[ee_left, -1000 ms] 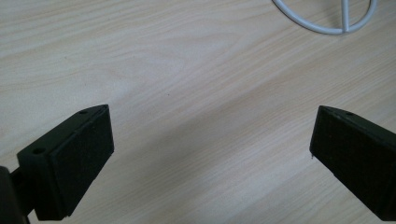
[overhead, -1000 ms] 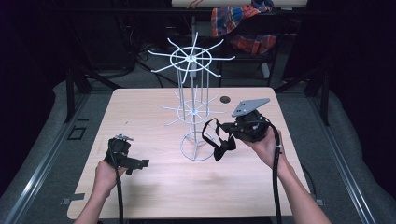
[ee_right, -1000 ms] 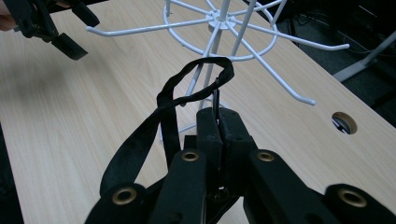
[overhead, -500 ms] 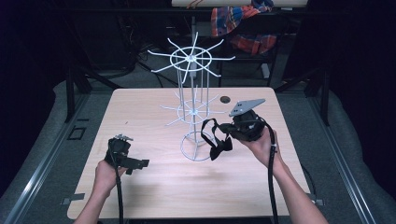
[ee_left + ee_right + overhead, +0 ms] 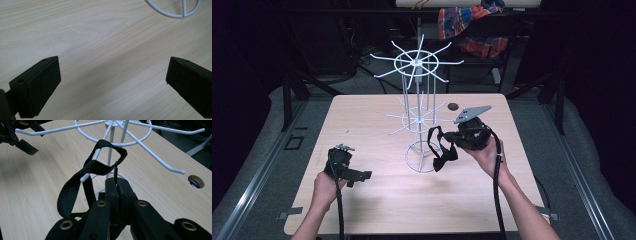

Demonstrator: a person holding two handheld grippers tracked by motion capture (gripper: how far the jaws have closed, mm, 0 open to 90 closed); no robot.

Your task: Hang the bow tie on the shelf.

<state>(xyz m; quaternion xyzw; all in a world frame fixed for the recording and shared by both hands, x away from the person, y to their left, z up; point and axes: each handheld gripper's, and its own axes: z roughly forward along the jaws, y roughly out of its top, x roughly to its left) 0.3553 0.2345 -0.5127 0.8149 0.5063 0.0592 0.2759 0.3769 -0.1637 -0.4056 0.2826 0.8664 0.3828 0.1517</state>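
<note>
**Bright table, black surround**

You see the table (image 5: 377, 200) lit evenly from above while the room around it falls almost black. Soft shadows lie under your hands. In the left gripper view the near pads (image 5: 37, 87) blur; the high view is soft and grainy.

The wire rack (image 5: 418, 117) stands mid-desk (image 5: 377, 200), its prongs spreading wide; you have open desk left of it and in front.

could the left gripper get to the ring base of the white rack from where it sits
Probably yes. The left gripper is open, holding nothing, and bare table lies between it and the rack's ring base. The strap held by the right gripper hangs on the base's far side.
</note>
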